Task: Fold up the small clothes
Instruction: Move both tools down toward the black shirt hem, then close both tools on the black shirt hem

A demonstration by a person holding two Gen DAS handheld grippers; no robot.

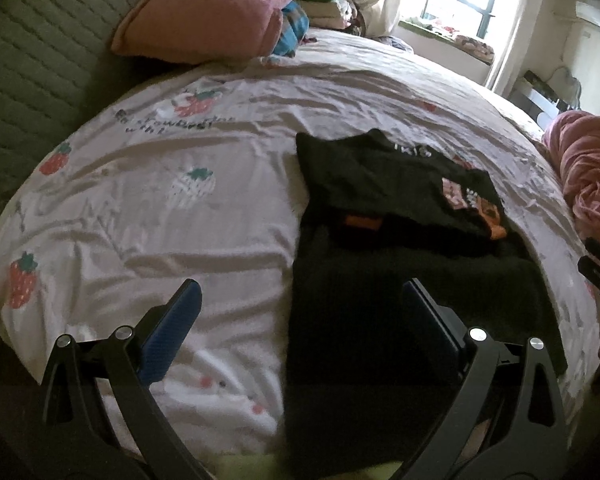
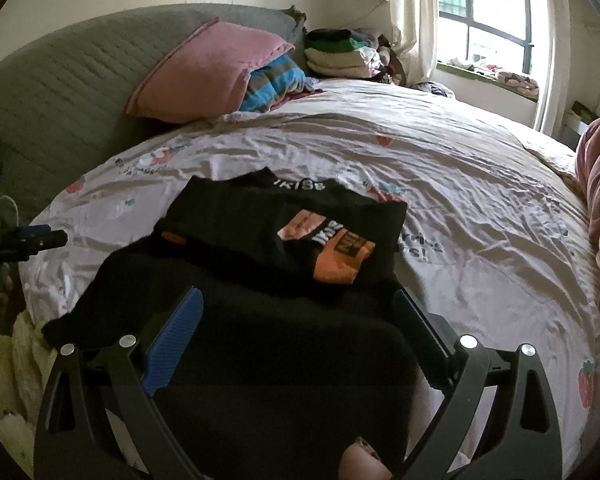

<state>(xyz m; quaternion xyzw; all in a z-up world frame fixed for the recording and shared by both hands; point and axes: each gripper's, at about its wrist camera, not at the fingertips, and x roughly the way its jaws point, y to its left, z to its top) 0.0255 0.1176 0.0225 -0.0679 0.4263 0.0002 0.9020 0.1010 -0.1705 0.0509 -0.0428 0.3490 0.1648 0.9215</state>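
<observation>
A black garment with orange and pink printed patches lies folded on a crumpled white bed sheet printed with strawberries, toward the near edge of the bed. Its nearer end overlaps a plain black garment spread flat and reaching the bed's edge. The left gripper hangs above the near edge with its jaws wide apart and nothing between them; one blue ribbed pad is over the sheet, the other over the plain black garment. The right gripper likewise stands spread and empty, both pads over the plain black garment, with the printed garment just beyond. A pink pillow leans on a grey quilted headboard. Stacked folded clothes sit near the window.
</observation>
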